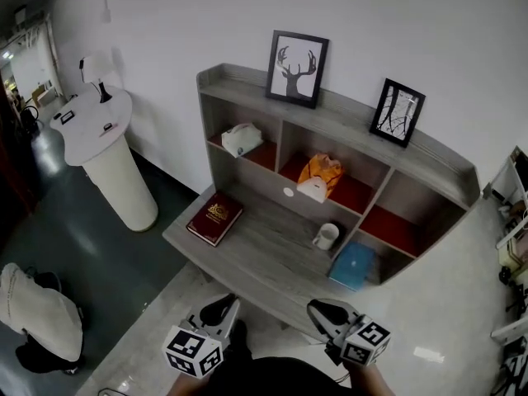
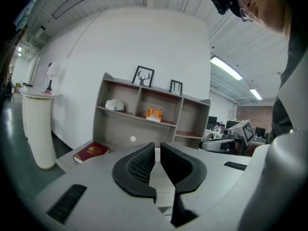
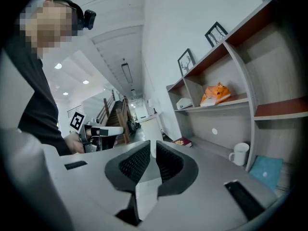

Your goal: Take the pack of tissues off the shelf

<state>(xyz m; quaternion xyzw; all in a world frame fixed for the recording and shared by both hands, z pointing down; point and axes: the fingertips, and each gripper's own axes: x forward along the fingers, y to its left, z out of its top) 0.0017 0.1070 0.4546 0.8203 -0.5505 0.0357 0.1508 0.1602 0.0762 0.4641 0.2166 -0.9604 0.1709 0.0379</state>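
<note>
Head view shows a grey shelf unit (image 1: 346,120) against the white wall, with a desk board (image 1: 264,254) in front of it. The pack of tissues (image 1: 241,139), white and soft with a small blue mark, lies in the upper left compartment, on its red bottom. In the middle compartment lies a crumpled orange thing (image 1: 321,170); I cannot tell what it is. On the desk board are a dark red book (image 1: 214,218) at the left, a white mug (image 1: 327,236) and a blue notebook (image 1: 353,265) at the right. A framed deer picture (image 1: 296,68) stands on top of the shelf unit.

The left gripper (image 1: 221,308) and the right gripper (image 1: 328,310) are both at the lower edge of the picture, before the front edge of the desk board and well apart from the pack. The pack is ahead of the left gripper, higher and a little to the left; from the right gripper it is farther to the left. In the left gripper view the jaws are almost pressed together, with only a thin slit and nothing between them. In the right gripper view the jaws are pressed together too and hold nothing. Neither gripper touches the pack; the whole desk board lies between
</note>
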